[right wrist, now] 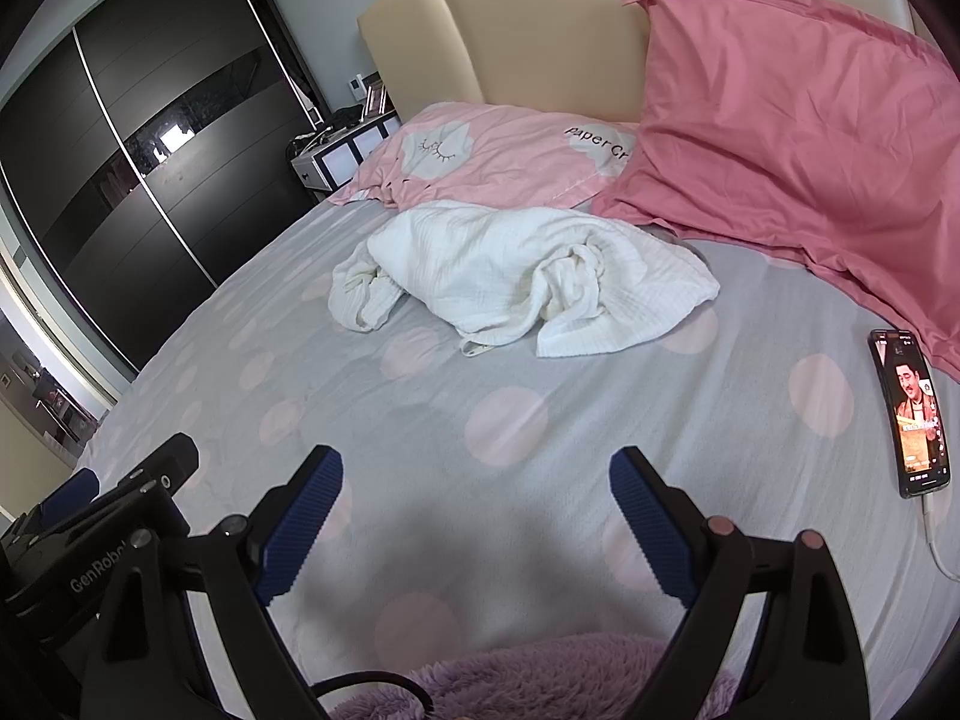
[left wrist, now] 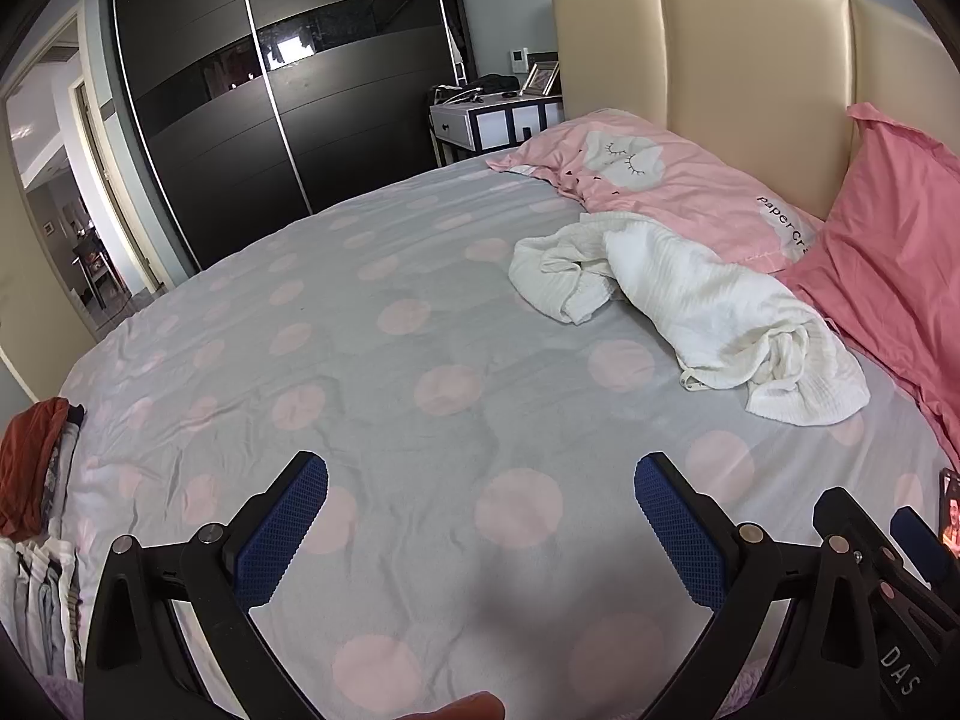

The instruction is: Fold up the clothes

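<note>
A crumpled white ribbed garment [left wrist: 690, 306] lies on the grey sheet with pink dots, near the pillows; it also shows in the right wrist view [right wrist: 516, 276]. My left gripper [left wrist: 480, 480] is open and empty, held above the sheet well short of the garment. My right gripper [right wrist: 477, 474] is open and empty too, above the sheet in front of the garment. The right gripper's body [left wrist: 870, 546] shows at the left view's right edge, and the left gripper's body [right wrist: 108, 510] at the right view's left edge.
Two pink pillows [right wrist: 798, 138] lean at the beige headboard [left wrist: 708, 72]. A lit phone [right wrist: 912, 411] with a cable lies on the bed at right. A stack of folded clothes [left wrist: 36, 510] sits at the bed's left edge. A dark wardrobe [left wrist: 270, 90] and nightstand [left wrist: 492, 120] stand beyond.
</note>
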Demonstrator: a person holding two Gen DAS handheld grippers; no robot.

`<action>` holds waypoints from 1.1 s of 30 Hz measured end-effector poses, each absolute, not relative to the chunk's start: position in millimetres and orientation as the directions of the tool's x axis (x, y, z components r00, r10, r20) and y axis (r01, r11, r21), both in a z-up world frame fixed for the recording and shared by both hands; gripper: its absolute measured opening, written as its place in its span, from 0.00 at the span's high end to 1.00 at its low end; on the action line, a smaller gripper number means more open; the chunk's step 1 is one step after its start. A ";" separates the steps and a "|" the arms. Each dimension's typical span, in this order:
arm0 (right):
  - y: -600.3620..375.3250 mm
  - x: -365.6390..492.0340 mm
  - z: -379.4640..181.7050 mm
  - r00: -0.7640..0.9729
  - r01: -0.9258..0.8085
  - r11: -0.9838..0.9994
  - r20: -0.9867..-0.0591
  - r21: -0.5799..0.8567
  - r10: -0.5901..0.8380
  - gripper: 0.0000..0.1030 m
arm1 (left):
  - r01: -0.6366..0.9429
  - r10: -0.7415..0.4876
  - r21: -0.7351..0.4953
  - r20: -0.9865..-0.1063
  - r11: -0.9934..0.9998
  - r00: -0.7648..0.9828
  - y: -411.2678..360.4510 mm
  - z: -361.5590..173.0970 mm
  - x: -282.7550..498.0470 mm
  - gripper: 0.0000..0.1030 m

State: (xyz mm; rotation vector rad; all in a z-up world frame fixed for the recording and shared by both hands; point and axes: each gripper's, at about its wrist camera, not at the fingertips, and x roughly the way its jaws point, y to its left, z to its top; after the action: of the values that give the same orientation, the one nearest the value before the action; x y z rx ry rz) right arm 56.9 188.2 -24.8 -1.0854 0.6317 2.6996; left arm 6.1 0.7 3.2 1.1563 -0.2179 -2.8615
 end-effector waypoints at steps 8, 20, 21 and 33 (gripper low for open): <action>187.9 55.9 -25.2 -0.721 -0.300 -0.898 -0.693 0.321 -0.007 0.11 | -0.008 -0.096 0.148 -0.687 -0.989 -0.721 2.0 2.6 6.9 0.00; 187.1 54.7 -25.4 -0.718 -0.299 -0.899 -0.696 0.321 -0.009 0.11 | -0.011 -0.096 0.150 -0.688 -0.989 -0.719 2.6 3.5 7.2 0.00; 186.9 54.8 -25.4 -0.718 -0.299 -0.899 -0.696 0.320 -0.009 0.11 | -0.012 -0.096 0.151 -0.689 -0.989 -0.719 3.0 3.8 7.0 0.00; 186.2 55.4 -25.6 -0.717 -0.298 -0.899 -0.697 0.320 -0.010 0.11 | -0.018 -0.095 0.155 -0.691 -0.988 -0.717 5.1 3.1 6.9 0.00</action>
State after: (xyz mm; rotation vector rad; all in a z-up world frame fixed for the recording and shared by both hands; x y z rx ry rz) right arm 55.4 186.2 -25.6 -1.1004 0.6271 2.6994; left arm 6.9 5.1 3.1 1.1647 -0.2335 -2.8632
